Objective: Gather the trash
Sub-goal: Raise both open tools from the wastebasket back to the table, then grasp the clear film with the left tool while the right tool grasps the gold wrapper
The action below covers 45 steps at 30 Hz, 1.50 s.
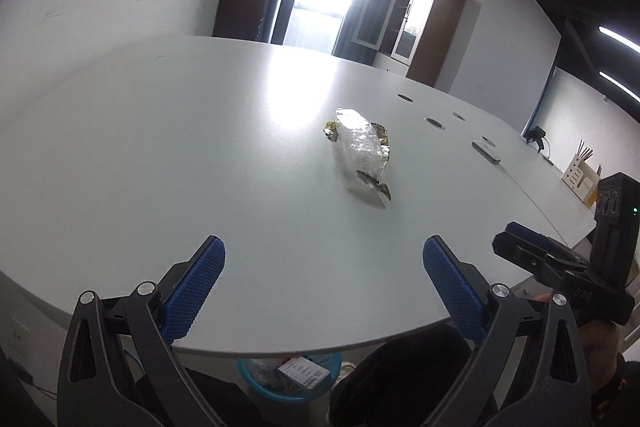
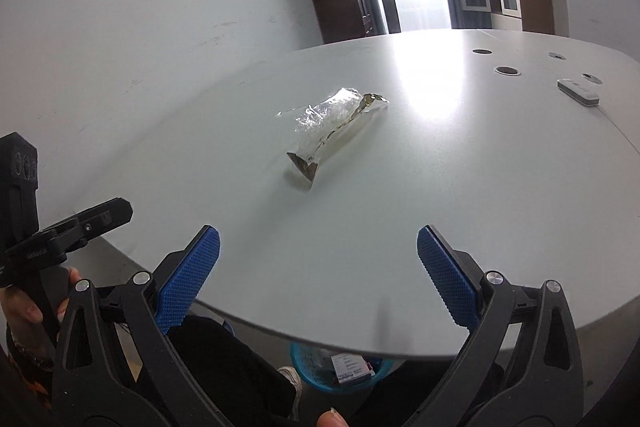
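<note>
While both grippers hover over the near edge of the grey tabletop (image 1: pixel 160 147), the left gripper (image 1: pixel 324 271) and the right gripper (image 2: pixel 318 259) have their blue-padded fingers spread wide, holding nothing. A crumpled foil wrapper (image 1: pixel 362 157) lies well in from that edge. Below the edge stands a blue trash basket (image 2: pixel 308 375) with litter inside.

- The small box (image 2: pixel 352 367) in the blue basket (image 2: pixel 304 375) under the counter has a white label with print, too small to read.
- The black tool (image 1: pixel 576 283) has raised marks, maybe letters, too blurry to read.
</note>
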Each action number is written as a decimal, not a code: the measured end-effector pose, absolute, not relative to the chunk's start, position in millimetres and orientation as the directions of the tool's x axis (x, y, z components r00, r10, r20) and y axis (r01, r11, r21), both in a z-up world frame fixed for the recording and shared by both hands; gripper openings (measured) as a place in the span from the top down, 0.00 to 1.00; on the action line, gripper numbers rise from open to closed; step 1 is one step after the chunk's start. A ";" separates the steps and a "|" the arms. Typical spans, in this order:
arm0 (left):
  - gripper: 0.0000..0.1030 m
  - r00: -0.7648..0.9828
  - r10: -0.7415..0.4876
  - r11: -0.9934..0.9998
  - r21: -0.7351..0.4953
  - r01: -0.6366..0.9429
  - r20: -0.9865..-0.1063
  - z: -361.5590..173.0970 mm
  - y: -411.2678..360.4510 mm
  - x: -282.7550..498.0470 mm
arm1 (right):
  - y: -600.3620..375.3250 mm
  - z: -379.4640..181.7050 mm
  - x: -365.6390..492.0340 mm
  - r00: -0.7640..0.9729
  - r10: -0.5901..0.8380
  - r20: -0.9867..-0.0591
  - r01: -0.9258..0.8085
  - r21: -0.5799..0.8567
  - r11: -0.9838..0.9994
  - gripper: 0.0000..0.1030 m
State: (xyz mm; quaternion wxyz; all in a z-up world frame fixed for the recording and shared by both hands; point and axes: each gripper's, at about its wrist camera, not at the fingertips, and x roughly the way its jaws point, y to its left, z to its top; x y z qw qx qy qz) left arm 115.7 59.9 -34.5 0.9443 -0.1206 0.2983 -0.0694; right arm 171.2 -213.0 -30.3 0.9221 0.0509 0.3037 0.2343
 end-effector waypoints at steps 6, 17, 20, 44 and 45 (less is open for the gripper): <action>0.06 0.808 -0.207 0.962 -0.265 0.065 -0.552 -27.7 62.1 140.0 | -197.4 -32.3 220.3 0.680 0.465 -0.567 -0.382 0.267 0.884 0.08; 0.06 0.806 -0.204 0.959 -0.278 0.051 -0.556 -13.9 75.9 180.2 | -157.1 -38.1 285.2 0.597 0.451 -0.664 -0.406 0.234 0.883 0.19; 0.06 0.797 -0.215 0.955 -0.293 0.050 -0.564 -13.7 78.1 191.7 | -149.9 -40.3 305.0 0.564 0.461 -0.685 -0.402 0.260 0.878 0.24; 0.06 0.609 -0.349 0.919 -0.386 0.074 -0.712 -47.4 24.1 334.2 | -167.7 -60.5 346.5 0.437 0.507 -0.743 -0.389 0.352 0.851 0.88; 0.07 0.597 -0.363 0.913 -0.400 0.075 -0.716 -51.8 21.6 337.1 | -167.9 -60.8 345.6 0.435 0.508 -0.743 -0.387 0.356 0.851 0.88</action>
